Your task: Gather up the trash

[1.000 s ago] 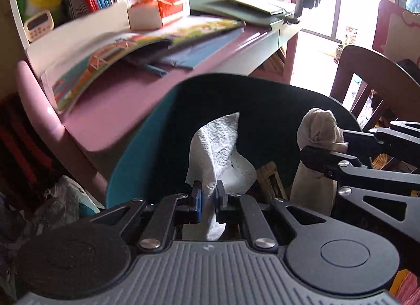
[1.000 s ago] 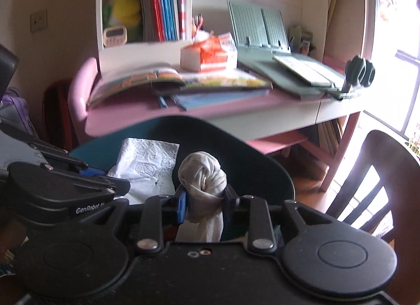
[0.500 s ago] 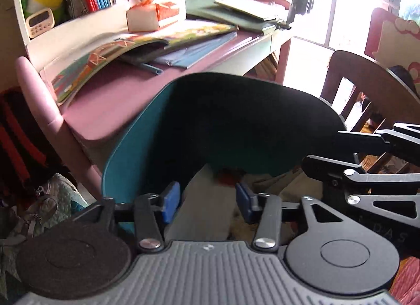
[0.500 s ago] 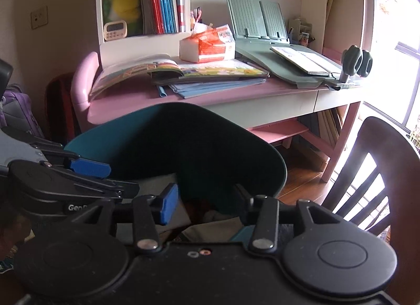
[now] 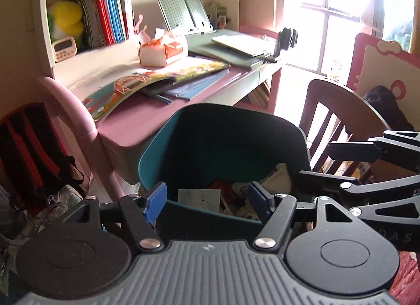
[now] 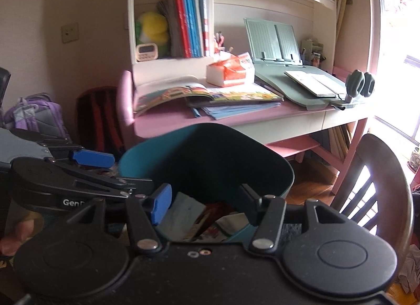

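A teal trash bin (image 5: pixel 199 134) (image 6: pixel 210 144) stands on the floor in front of the pink desk. Paper scraps and tissues (image 5: pixel 199 197) (image 6: pixel 189 215) lie inside it. My left gripper (image 5: pixel 207 201) hangs above the bin's near rim, its jaws opening with nothing between the blue pads. My right gripper (image 6: pixel 204 206) is beside it over the bin, jaws also opening and empty. In the left wrist view the right gripper (image 5: pixel 367 163) reaches in from the right edge. The right wrist view shows the left gripper (image 6: pixel 89 163) at the left.
The pink desk (image 6: pixel 168 118) holds open picture books (image 6: pixel 210 94), a tissue box (image 6: pixel 231 71) and a green book stand (image 6: pixel 273 39). A dark wooden chair (image 6: pixel 378 179) stands right of the bin. A red-black backpack (image 5: pixel 29 147) and a purple bag (image 6: pixel 34 115) sit at the left.
Both grippers let go of their tissues, which dropped into the bin. Both jaws have widened, and both grippers have pulled back and up from the bin.
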Demonstrator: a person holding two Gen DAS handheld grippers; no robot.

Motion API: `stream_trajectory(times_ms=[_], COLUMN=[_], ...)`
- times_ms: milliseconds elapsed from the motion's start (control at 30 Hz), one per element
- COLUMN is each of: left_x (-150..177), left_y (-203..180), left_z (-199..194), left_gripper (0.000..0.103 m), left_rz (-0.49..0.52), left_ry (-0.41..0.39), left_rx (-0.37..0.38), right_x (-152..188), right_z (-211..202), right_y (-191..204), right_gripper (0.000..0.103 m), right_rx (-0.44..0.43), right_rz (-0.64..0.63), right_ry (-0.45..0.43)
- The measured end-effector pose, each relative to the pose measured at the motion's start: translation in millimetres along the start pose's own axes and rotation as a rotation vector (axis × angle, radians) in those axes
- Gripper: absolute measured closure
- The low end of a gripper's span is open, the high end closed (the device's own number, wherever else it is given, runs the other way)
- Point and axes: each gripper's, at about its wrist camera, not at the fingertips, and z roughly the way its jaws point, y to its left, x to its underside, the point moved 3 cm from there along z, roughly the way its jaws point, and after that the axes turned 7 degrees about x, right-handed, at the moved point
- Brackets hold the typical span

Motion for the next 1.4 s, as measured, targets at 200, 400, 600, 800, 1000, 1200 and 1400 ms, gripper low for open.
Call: stream_trajectory(times_ms=[200, 400, 600, 800, 1000, 1200, 1400], left_x=[11, 23, 32, 37, 39, 42, 40], left_y=[-5, -6, -8, -9, -12, -13, -9], left_z=[-36, -63, -81, -89, -91, -89, -78], left_gripper=[0.023, 0.019, 0.001, 0.001, 0.001, 0.001, 0.001], left_rz=[0.014, -0.004, -0.025, -0.035, -0.006, -0.003, -0.022], left_ry=[-0.054, -0.097, -0.159, -0.177, -0.188, -0.201, -0.202], left_rx=[0.011, 0.055, 0.111, 0.128, 0.126, 0.128, 0.125], right_x=[4, 10, 17, 24, 26, 28, 26], right_z=[-28, -56, -79, -92, -94, -88, -78], right_y=[7, 9, 6, 8, 11, 9, 4], right_gripper=[0.045, 0.044, 0.044, 0.044, 0.044, 0.044, 0.044], right_rx=[-0.034, -0.036, -0.015, -0.002, 0.014, 0.014, 0.021], right_rz=[0.007, 0.031, 0.063, 0.077, 0.069, 0.072, 0.087], right_ry=[-0.01, -0.031, -0.055, -0.066, -0.067, -0.062, -0.05])
